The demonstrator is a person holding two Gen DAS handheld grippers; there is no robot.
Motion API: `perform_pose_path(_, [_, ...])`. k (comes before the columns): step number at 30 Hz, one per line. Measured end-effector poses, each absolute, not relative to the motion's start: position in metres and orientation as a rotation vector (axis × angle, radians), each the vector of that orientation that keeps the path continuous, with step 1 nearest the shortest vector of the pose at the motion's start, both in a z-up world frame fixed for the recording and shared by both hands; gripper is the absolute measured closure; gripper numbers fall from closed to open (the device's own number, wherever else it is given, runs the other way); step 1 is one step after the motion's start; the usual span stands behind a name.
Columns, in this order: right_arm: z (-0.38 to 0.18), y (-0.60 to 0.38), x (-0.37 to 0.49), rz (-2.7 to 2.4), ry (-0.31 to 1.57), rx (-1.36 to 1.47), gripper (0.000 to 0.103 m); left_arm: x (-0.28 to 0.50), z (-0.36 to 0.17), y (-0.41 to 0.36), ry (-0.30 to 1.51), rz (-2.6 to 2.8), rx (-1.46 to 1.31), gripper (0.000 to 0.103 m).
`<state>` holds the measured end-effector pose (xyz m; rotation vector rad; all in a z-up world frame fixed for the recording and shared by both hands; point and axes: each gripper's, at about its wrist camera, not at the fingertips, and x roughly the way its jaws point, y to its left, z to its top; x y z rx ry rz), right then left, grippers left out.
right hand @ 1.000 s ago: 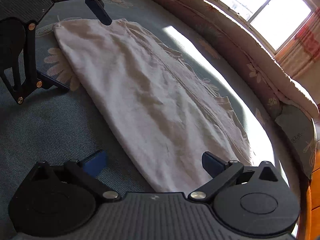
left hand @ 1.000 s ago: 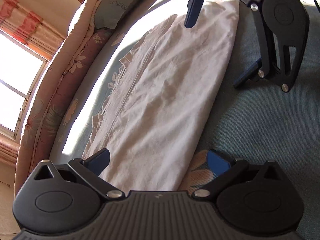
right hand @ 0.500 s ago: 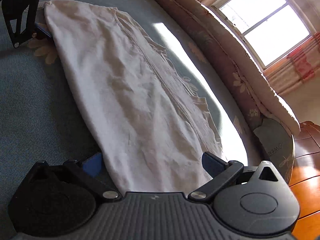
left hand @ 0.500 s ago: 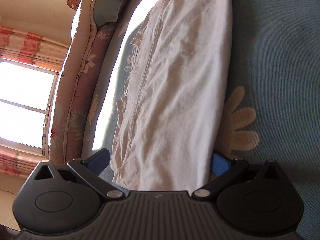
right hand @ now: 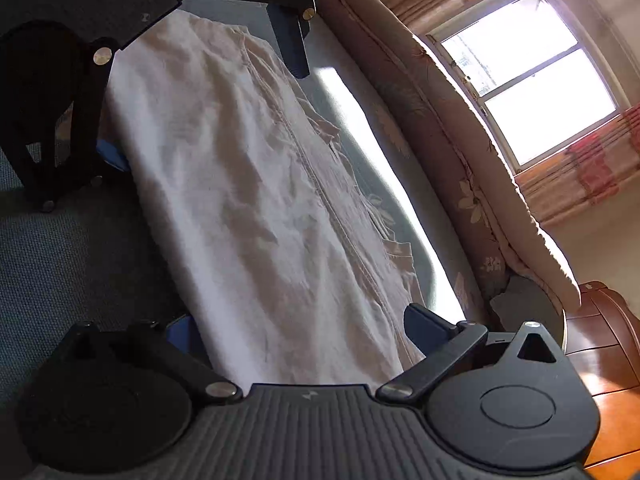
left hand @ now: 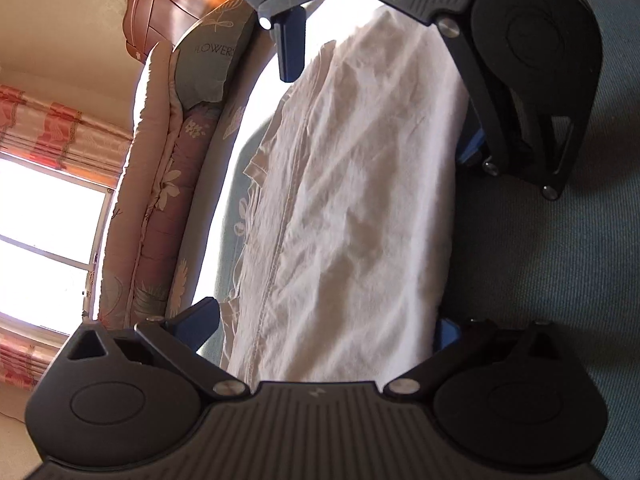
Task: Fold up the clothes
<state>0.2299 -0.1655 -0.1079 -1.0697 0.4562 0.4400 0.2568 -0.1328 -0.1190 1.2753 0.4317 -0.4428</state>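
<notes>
Cream-white cotton-looking garment (left hand: 352, 200), folded into a long strip, lies flat on the blue-green bedspread (left hand: 540, 280) with a seam running down its length. Both grippers are wide open and straddle opposite ends of it. In the left wrist view the left gripper (left hand: 324, 324) sits at 6 o'clock, its blue fingers either side of the near end of the cloth, while the right gripper (left hand: 380, 92) comes in from 12 o'clock over the far end, one finger down beside the cloth's edge and the other tucked behind it at about 2 o'clock. The right wrist view flips it: right gripper (right hand: 304, 328) at 6 o'clock, left gripper (right hand: 200, 100) up at 11 to 12. Can't tell from either shot whether any fingertips actually touch the fabric. What only the left view gives you is the grey-green pillow (left hand: 208, 60) printed "FLOWERS" at 11 o'clock and the sunlit curtain (left hand: 52, 136) at 9. The right view shows the window (right hand: 524, 76) panes clearly at 2 o'clock, plus orange wooden furniture (right hand: 608, 360) at 4. The floral padded quilt (left hand: 156, 208) along the bed's far side shows in both.
</notes>
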Motion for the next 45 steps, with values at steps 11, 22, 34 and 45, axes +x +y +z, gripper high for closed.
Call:
perform_pose_path(11, [-0.109,-0.247,0.253,0.304,0.557,-1.073,0.0,0.286,-0.125,-0.055,0.527,-0.309,1.363,0.0])
perform_pose_path(22, [-0.118,-0.243,0.253,0.311,0.52,-1.141,0.0,0.302,-0.133,-0.067,0.503,-0.313,1.422,0.001])
perform_pose_path(34, [-0.127,-0.226,0.252,0.346,0.474,-1.236,0.0,0.314,-0.132,-0.062,0.504,-0.346,1.407,0.0])
perform_pose_path(45, [-0.133,-0.226,0.245,0.364,0.463,-1.205,0.03,0.283,-0.163,-0.059,0.498,-0.415,1.428,0.103])
